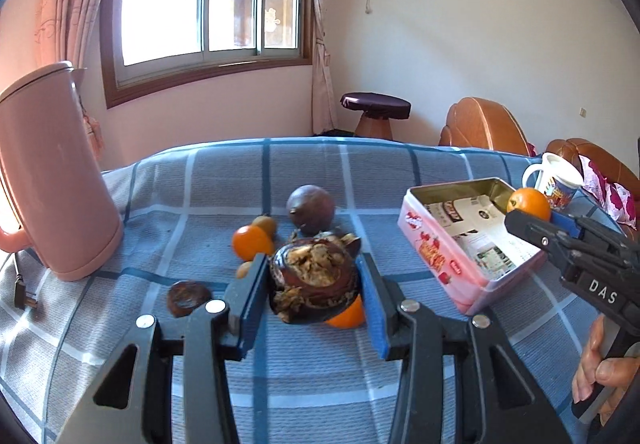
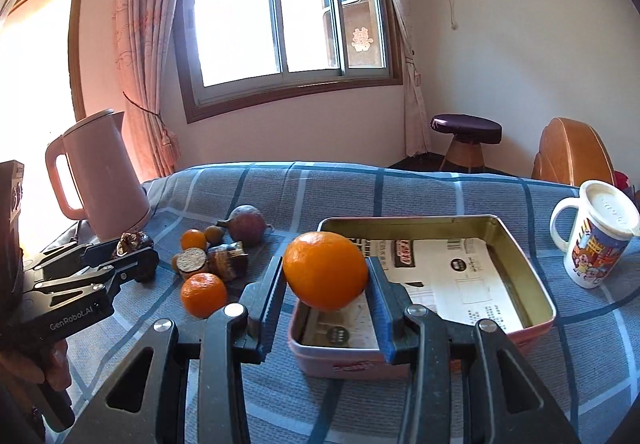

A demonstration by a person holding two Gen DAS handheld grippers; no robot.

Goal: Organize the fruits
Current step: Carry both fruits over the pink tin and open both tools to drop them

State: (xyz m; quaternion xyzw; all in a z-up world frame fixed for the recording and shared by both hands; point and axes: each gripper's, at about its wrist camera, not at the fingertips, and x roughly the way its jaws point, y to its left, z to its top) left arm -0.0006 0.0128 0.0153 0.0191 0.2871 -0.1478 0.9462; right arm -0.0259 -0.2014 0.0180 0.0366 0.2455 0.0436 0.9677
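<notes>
Tin (image 2: 520, 244) holds no fruit yet. Right gripper (image 2: 326, 284) clamps orange (image 2: 325, 275) over it; left gripper (image 1: 314, 284) clamps dark husk-like fruit (image 1: 314, 278); approx. five pcs left on cloth.

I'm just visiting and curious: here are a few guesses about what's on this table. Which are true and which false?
1. The right gripper is clamped on an orange. True.
2. The tin box is full of fruit. False: only printed paper lies inside it.
3. The left gripper has a dark, broken-open fruit between its fingers. True.
4. The pink kettle stands inside the tin box. False: it stands on the checked cloth, far to the left.
5. A lidded mug stands right of the tin box. True.
</notes>
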